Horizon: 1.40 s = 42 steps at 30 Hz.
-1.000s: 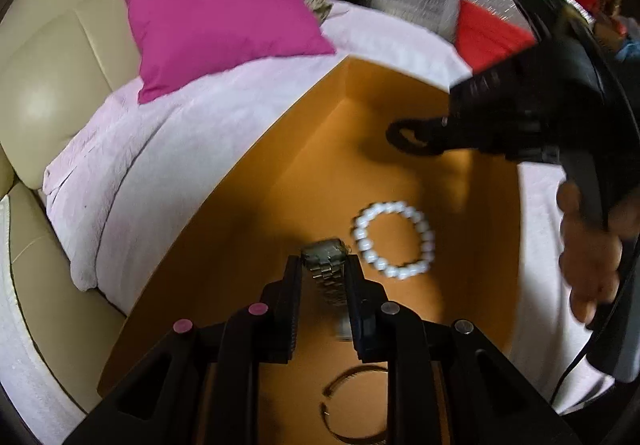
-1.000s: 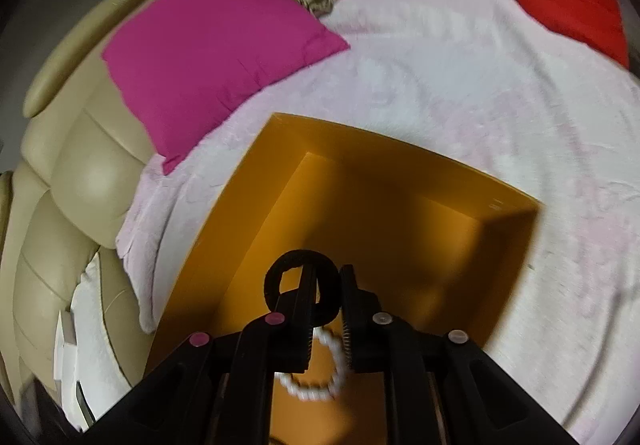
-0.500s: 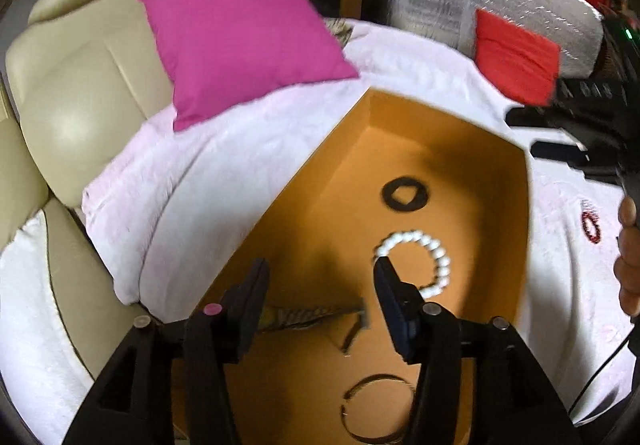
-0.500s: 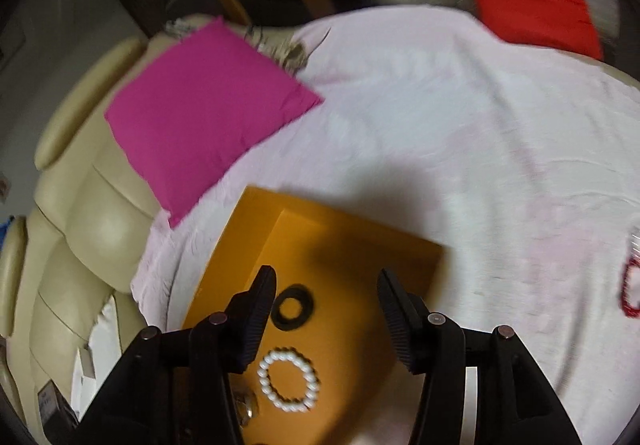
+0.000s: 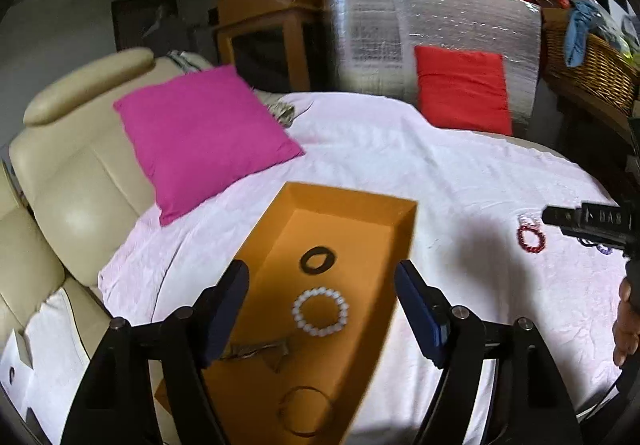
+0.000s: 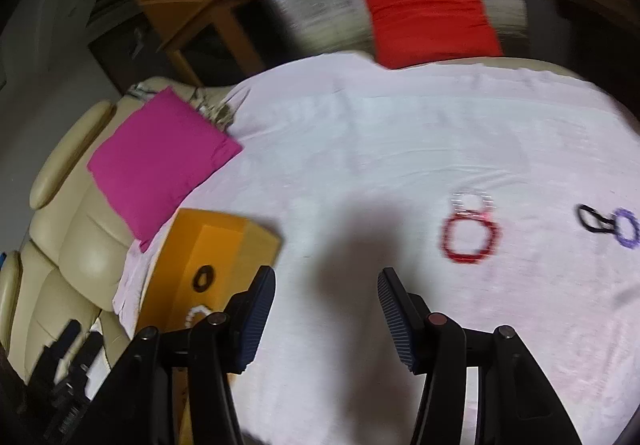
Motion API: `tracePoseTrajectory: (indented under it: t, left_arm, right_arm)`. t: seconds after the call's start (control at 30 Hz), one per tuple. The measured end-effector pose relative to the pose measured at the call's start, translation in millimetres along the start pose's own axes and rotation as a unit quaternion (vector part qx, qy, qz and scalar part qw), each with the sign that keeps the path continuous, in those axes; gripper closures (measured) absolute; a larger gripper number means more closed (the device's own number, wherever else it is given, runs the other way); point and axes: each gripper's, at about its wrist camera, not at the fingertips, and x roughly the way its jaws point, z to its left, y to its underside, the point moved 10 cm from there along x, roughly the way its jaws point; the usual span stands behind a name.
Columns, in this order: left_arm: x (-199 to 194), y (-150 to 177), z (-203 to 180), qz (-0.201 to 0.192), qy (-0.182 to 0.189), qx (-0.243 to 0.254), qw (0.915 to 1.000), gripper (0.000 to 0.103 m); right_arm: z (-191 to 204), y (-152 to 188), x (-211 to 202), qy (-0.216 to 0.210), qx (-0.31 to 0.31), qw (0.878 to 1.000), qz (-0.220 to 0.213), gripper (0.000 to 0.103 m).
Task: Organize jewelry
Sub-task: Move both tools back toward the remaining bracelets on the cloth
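Observation:
An orange tray lies on the white-covered bed. In it are a black ring, a white pearl bracelet, a metal watch and a thin bangle. My left gripper is open and empty above the tray. My right gripper is open and empty over bare sheet, right of the tray. A red bead bracelet, a pale bracelet, a black ring and a purple bracelet lie on the sheet ahead of it.
A magenta pillow leans on the beige sofa back at left. A red pillow stands against a silver foil panel at the back. A wicker basket is at far right.
My left gripper opened, dropped the watch in the tray and drew back. My right gripper released the black ring into the tray, opened and swung right toward the loose bracelets.

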Motion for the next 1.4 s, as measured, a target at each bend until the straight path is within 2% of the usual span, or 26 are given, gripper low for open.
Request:
tracePoseTrajectory:
  t: [0.13, 0.3, 0.6, 0.87, 1.03, 1.27, 1.4]
  left_arm:
    - [-3, -8, -29, -0.004, 0.002, 0.023, 0.9997, 0.027]
    - [3, -13, -71, -0.002, 0.003, 0.065, 0.9979, 0.027]
    - [37, -5, -146, 0.022, 0.009, 0.114, 0.9932, 0.026]
    - [81, 15, -204, 0.080, 0.052, 0.110, 0.9893, 0.026]
    - [103, 20, -226, 0.102, 0.062, 0.100, 0.9878, 0.026]
    - [126, 15, -257, 0.102, 0.081, 0.089, 0.9875, 0.026]
    - [138, 26, -276, 0.103, 0.113, 0.102, 0.9829, 0.026]
  right_arm:
    - [-40, 2, -15, 0.010, 0.021, 1.000, -0.015, 0.045]
    - [-78, 3, -17, 0.001, 0.055, 0.998, -0.026, 0.045]
    - [-149, 4, -16, -0.008, 0.142, 0.990, 0.003, 0.045]
    - [-207, 9, -34, 0.014, 0.196, 0.981, 0.005, 0.044]
    - [-235, 9, -46, 0.016, 0.226, 0.974, -0.003, 0.044]
    - [-263, 8, -54, 0.007, 0.261, 0.965, -0.007, 0.044]
    - [-290, 4, -66, 0.019, 0.287, 0.957, -0.028, 0.044]
